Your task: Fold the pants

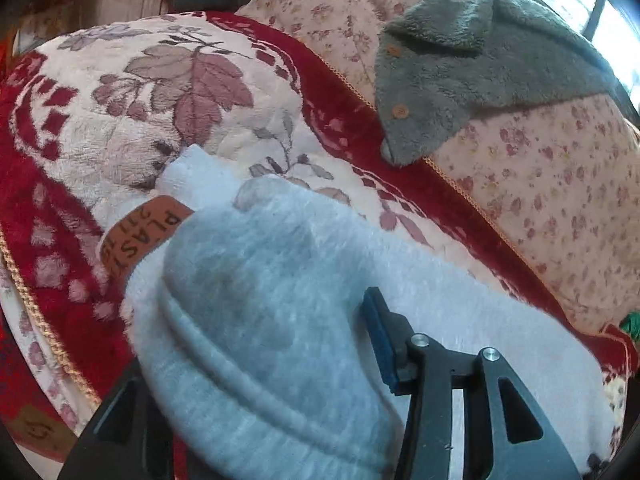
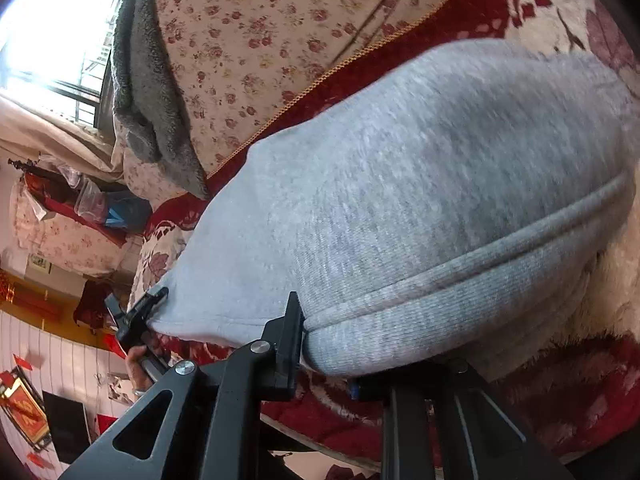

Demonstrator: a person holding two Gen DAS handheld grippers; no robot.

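Grey pants (image 2: 420, 184), one pair, are bunching across the red floral blanket (image 1: 72, 128), ribbed waistband nearest the right wrist camera, their long axis running from it toward the left gripper (image 2: 138, 312). One right gripper (image 2: 332, 354) is pinching the waistband corner. Whether the left gripper's fingers are squeezing the cloth draped between them, I cannot tell. One grey fleece garment (image 1: 472, 72) is lying apart.

Bright daylight pours through a barred window (image 2: 60, 40) at upper left; white panelled wall (image 2: 68, 360) with red decorations lower left.
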